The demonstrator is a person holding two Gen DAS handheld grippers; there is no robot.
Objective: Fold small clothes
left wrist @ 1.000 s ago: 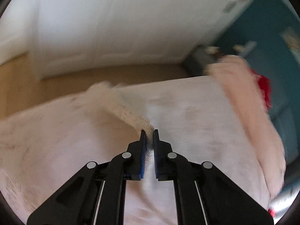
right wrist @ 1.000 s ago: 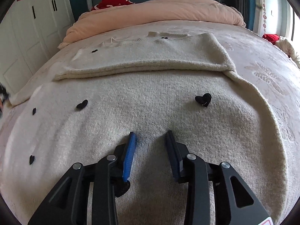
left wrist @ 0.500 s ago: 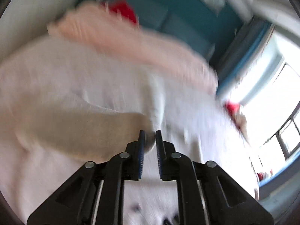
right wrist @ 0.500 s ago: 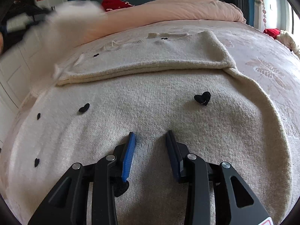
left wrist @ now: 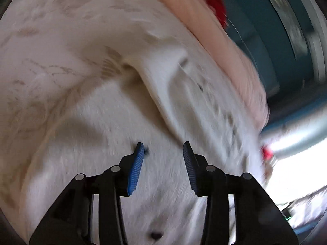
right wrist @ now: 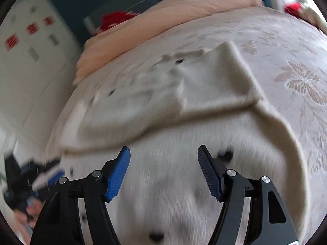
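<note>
Here both grippers' fingers (left wrist: 136,169) (right wrist: 208,171) gape above the sweater (right wrist: 173,183).

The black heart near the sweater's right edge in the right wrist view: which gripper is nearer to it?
Right. The right gripper is open with one finger just beside the heart; the left gripper is far off at the sweater's left side.

Cream sweater (right wrist: 184,183) with black hearts, sleeve folded across.

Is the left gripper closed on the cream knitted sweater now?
No: in the left wrist view the left gripper stands open, with bare cream knitted sweater visible between its blue pads.
</note>
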